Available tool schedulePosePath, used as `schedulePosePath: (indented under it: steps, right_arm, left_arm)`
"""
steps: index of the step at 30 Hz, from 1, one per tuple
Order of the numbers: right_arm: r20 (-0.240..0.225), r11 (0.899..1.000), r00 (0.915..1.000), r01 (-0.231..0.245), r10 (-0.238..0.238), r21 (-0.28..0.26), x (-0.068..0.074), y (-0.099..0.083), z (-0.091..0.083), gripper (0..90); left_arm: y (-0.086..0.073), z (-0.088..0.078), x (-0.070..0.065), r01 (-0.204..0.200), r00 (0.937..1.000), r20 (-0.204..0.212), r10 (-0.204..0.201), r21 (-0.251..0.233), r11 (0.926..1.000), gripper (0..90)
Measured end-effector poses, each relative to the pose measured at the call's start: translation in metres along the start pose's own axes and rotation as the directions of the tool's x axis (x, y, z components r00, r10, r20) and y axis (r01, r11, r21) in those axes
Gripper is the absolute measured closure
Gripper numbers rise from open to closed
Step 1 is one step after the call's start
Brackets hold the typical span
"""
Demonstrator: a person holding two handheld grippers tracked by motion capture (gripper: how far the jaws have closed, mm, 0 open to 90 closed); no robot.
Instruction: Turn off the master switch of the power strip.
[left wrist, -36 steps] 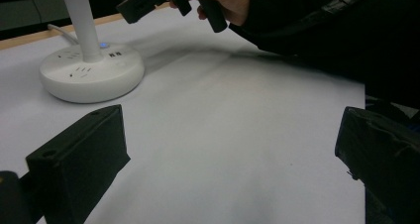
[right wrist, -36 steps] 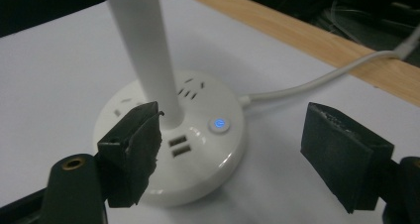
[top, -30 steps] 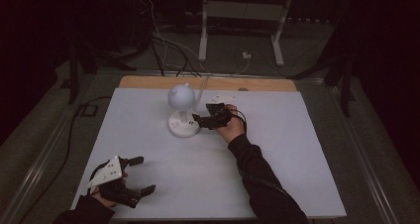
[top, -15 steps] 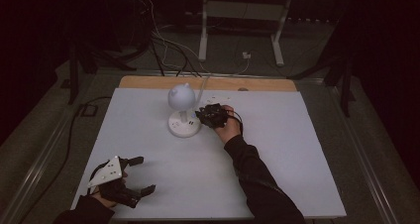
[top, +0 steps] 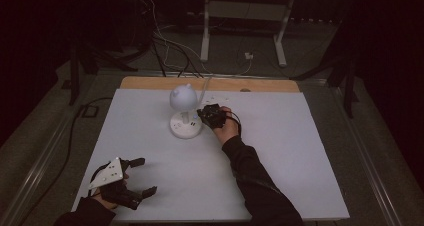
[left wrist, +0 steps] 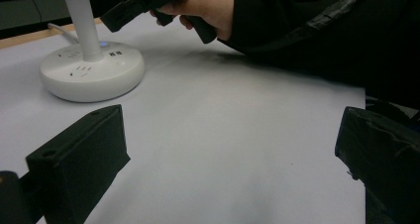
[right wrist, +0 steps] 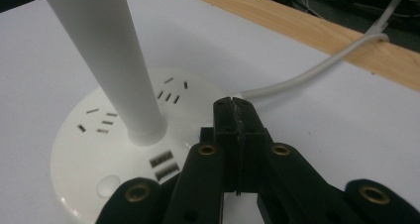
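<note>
A white desk lamp stands mid-table, with a globe head point(top: 182, 97), a stem point(right wrist: 109, 55) and a round base point(top: 185, 126) that carries sockets and USB ports point(right wrist: 163, 165). My right gripper point(top: 201, 114) lies just right of the base. Its jaws have just been closing and now meet with nothing between them, the tips point(right wrist: 233, 103) over the base's rim. My left gripper point(top: 145, 176) rests at the near left corner, open and empty, its fingers point(left wrist: 79, 159) wide apart. In the left gripper view the right gripper point(left wrist: 124, 12) reaches over the base point(left wrist: 91, 75).
The lamp's white cable point(right wrist: 307, 73) runs from the base over the wooden back edge point(top: 150, 82) of the table. A white mat point(top: 280, 151) covers the tabletop. Dark floor, cables and a stand's legs point(top: 240, 31) lie beyond.
The right gripper's jaws have closed and it has edged slightly toward the lamp base. The left gripper has not moved.
</note>
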State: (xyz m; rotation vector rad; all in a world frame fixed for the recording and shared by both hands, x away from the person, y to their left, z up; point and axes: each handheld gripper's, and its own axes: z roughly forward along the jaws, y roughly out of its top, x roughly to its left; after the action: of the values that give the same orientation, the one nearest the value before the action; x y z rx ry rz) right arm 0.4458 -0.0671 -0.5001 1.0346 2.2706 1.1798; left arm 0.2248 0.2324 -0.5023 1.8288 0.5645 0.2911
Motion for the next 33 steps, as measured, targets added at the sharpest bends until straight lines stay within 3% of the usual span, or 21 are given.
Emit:
schedulePosePath:
  steps: [14, 33]
  right_arm:
    - [-0.011, 1.000, 0.9999, -0.006, 0.006, 0.008, 0.004, -0.003, 0.017, 89.8]
    - [-0.021, 1.000, 0.9998, -0.008, 0.008, 0.009, 0.003, -0.004, 0.020, 89.9]
  left_arm:
    - [0.000, 0.000, 0.000, 0.000, 1.0000, 0.001, 0.000, 0.002, 1.0000, 0.3]
    - [0.000, 0.000, 0.000, 0.000, 1.0000, 0.000, 0.000, 0.006, 1.0000, 0.3]
